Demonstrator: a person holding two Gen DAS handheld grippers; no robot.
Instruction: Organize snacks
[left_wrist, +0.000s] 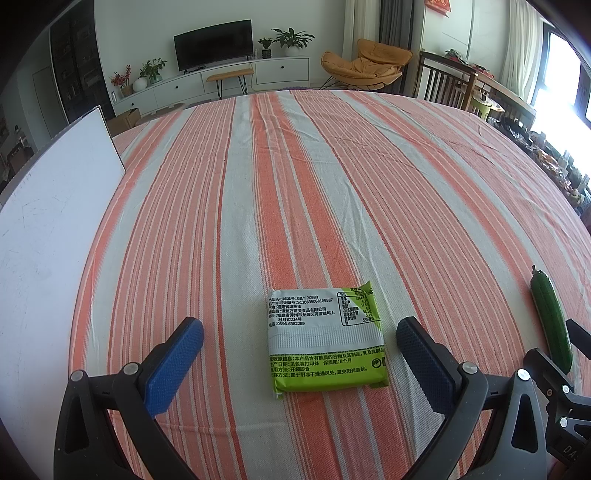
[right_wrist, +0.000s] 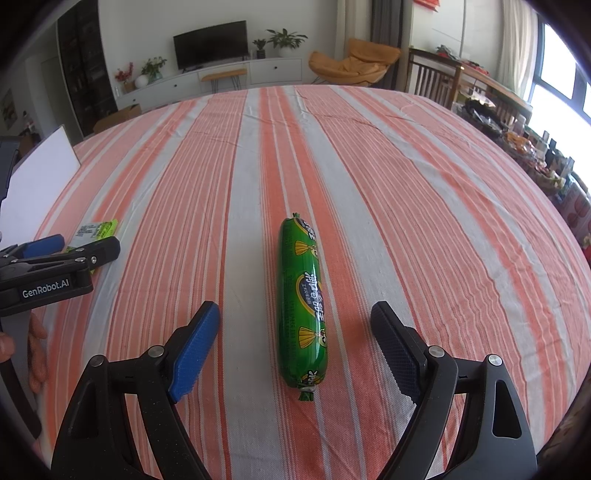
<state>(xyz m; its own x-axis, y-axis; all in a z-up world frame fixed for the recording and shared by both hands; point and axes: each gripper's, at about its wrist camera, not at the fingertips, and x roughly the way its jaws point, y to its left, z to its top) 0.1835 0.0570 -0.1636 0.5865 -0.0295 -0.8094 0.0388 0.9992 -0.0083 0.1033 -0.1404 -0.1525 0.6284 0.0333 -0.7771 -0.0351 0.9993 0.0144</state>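
A flat green and white snack packet (left_wrist: 327, 338) lies printed side up on the striped tablecloth (left_wrist: 280, 192). My left gripper (left_wrist: 300, 330) hangs open over it, the blue pads wide on either side and apart from it. A green wrapped sausage (right_wrist: 303, 309) lies lengthwise on the cloth, and my right gripper (right_wrist: 295, 317) stands open around its near half without touching. In the left wrist view the sausage (left_wrist: 551, 319) shows at the right edge. The right wrist view catches the left gripper (right_wrist: 70, 251) and the packet (right_wrist: 96, 229) at the far left.
A white board (left_wrist: 48, 236) lies on the table at the left. Beyond the table's far edge are a TV cabinet (left_wrist: 221, 79), an orange lounge chair (left_wrist: 364, 64) and wooden chairs (left_wrist: 448, 83). Cluttered goods (right_wrist: 535, 162) line the right side. A person's fingers (right_wrist: 37, 354) show at the lower left.
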